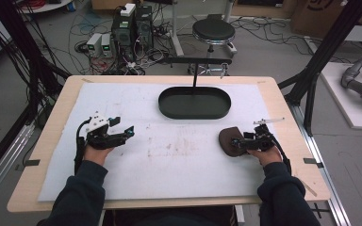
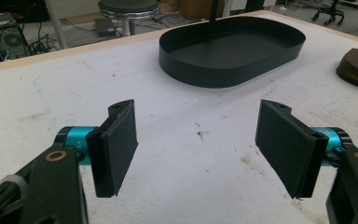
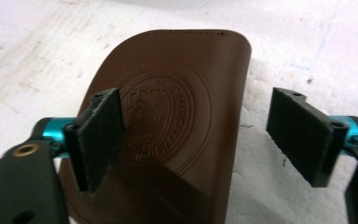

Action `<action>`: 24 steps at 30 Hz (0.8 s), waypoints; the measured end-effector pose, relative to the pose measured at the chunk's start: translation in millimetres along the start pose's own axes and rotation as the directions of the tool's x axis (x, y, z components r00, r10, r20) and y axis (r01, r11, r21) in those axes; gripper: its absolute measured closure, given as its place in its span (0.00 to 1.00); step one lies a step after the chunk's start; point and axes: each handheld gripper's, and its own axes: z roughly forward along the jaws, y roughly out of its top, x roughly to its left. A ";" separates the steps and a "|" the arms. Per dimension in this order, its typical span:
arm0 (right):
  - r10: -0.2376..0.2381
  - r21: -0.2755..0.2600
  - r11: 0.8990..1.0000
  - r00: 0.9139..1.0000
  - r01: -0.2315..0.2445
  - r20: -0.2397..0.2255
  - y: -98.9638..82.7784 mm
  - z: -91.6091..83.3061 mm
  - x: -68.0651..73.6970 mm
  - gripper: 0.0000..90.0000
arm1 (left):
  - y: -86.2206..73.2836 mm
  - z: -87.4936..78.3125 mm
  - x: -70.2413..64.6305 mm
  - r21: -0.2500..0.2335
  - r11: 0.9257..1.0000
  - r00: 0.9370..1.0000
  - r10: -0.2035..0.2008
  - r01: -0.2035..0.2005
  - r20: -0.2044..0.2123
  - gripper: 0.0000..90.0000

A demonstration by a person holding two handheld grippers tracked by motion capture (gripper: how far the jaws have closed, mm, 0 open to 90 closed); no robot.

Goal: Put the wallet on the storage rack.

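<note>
Right gripper view: the right claw stands wide open over a brown leather pouch lying flat on the white worktop, one pad above its embossed seal, the other off its edge, neither gripping. The left claw gapes empty, well apart. Closing from here would likely pinch only one thin edge (leather is slippery), letting the pouch slide away before reaching the black tray.
</note>
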 end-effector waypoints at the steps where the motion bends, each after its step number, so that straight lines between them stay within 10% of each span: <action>1: -0.004 0.001 1.000 1.000 0.004 -0.025 0.1 -0.7 -0.6 0.37 | 0.0 0.0 0.0 0.001 1.000 1.000 0.001 -0.001 0.000 0.32; 9: -0.116 -0.017 0.993 0.993 0.116 0.011 2.5 -3.1 11.7 0.42 | 0.2 -0.6 0.1 -0.002 1.000 1.000 -0.001 0.001 -0.005 0.32; 17: -0.305 -0.004 0.952 0.946 0.307 0.111 10.0 -5.7 37.6 0.43 | 0.3 -1.2 0.8 -0.005 1.000 1.000 -0.001 0.001 -0.005 0.32; 24: -0.381 -0.016 0.923 0.920 0.384 0.086 13.0 -4.7 54.2 0.45 | 0.5 -1.8 1.2 -0.005 1.000 1.000 -0.001 0.001 -0.006 0.32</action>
